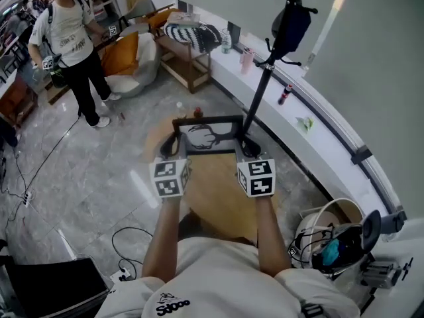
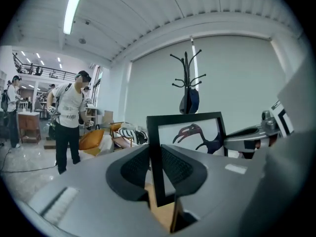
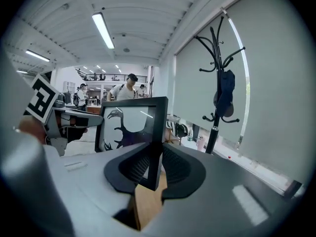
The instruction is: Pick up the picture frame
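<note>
**A:** Where is the picture frame (image 1: 209,138) at this moment?

**B:** It is in the air, over the far part of the round wooden table (image 1: 218,201). It is carried between the two grippers. It stands about upright, and the side with the dark antlered silhouette is turned toward the person who holds it.

**A:** How does the left gripper (image 1: 173,144) hold it?

**B:** In the left gripper view the jaws are closed on the left side bar of the black frame. The bar goes down between the two black ribbed pads (image 2: 136,168), and both pads press on it.

**A:** And the right gripper (image 1: 246,148)?

**B:** It is the same on the other side. In the right gripper view the right side bar sits between the pads (image 3: 174,168), which pinch it near its lower corner. Below that corner I see only the light wood of the table.

**A:** What else is around?

**B:** A black coat rack (image 1: 265,71) stands just behind the table, and a dark bag (image 1: 290,28) hangs on it. Well apart, on the marble floor (image 1: 93,171) at the upper left of the head view, stands another person (image 1: 69,38) in a white shirt and black trousers. Each gripper shows its marker cube near the holder's hand.
</note>
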Action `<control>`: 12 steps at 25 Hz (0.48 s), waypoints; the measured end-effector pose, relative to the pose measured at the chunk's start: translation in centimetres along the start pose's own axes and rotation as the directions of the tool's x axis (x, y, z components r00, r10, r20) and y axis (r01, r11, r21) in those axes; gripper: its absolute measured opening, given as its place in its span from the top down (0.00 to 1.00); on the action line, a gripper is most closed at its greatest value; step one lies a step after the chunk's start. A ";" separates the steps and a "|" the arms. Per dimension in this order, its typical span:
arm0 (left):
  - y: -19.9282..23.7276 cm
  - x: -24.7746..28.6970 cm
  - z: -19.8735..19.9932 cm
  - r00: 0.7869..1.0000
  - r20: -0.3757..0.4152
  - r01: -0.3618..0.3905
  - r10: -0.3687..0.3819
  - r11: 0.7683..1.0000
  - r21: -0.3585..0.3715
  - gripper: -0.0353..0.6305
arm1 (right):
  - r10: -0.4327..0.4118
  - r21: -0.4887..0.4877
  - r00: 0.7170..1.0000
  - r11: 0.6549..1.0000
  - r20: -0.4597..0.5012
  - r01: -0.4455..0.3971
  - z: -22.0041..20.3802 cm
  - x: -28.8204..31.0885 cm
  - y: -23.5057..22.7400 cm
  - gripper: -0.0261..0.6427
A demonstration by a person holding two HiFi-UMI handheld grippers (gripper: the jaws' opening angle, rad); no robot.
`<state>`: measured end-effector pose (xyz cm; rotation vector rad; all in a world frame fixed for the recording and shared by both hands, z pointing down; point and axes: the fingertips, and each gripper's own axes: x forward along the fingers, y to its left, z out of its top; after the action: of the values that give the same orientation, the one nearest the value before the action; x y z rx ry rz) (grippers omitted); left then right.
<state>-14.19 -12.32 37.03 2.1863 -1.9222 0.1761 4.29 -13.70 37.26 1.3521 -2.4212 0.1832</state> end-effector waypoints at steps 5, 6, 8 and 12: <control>-0.5 -1.7 4.7 0.997 0.083 -0.001 -0.003 0.999 0.043 0.83 | 0.000 -0.038 0.997 0.999 0.081 0.004 3.7 -2.6 0.3 0.84; -0.8 -1.9 5.4 0.995 0.096 0.003 -0.008 0.999 0.051 0.83 | -0.001 -0.040 0.996 0.999 0.094 0.005 4.3 -3.0 0.2 0.84; -1.3 -2.3 6.7 0.993 0.120 0.012 -0.020 0.998 0.066 0.83 | -0.003 -0.042 0.993 0.999 0.118 0.008 5.3 -3.7 -0.2 0.84; -2.2 -3.0 9.4 0.984 0.176 0.020 -0.037 0.995 0.099 0.83 | -0.004 -0.048 0.985 0.999 0.175 0.013 7.9 -5.0 -1.1 0.85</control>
<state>-12.94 -11.45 27.01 2.3642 -2.0118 0.0722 5.64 -12.54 28.00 1.4098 -2.5443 0.0025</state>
